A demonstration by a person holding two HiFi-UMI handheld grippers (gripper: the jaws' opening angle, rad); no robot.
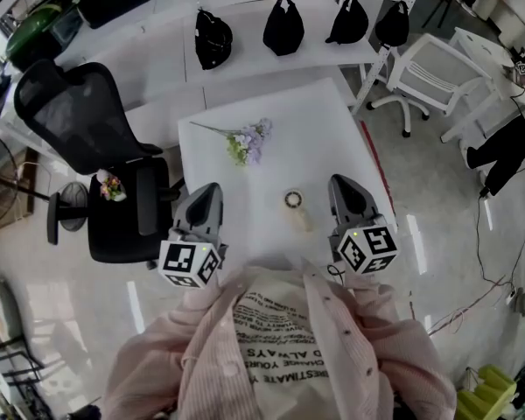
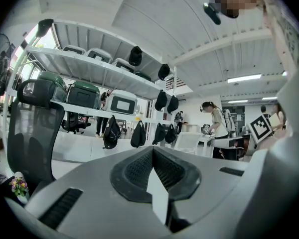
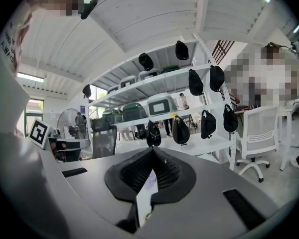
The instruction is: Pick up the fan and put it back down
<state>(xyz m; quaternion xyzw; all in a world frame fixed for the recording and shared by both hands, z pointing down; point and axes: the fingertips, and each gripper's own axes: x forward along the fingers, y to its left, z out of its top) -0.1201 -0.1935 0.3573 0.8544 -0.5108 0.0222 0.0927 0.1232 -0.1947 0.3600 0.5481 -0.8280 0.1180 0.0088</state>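
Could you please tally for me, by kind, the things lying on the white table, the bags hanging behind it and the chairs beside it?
Flower bunches: 1
Small handheld fans: 1
Black hanging bags: 4
Chairs: 2
Total: 8

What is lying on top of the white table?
A flower sprig and a handheld fan lie apart on the white table. The left gripper, right gripper and the person's shirt cover its near edge.
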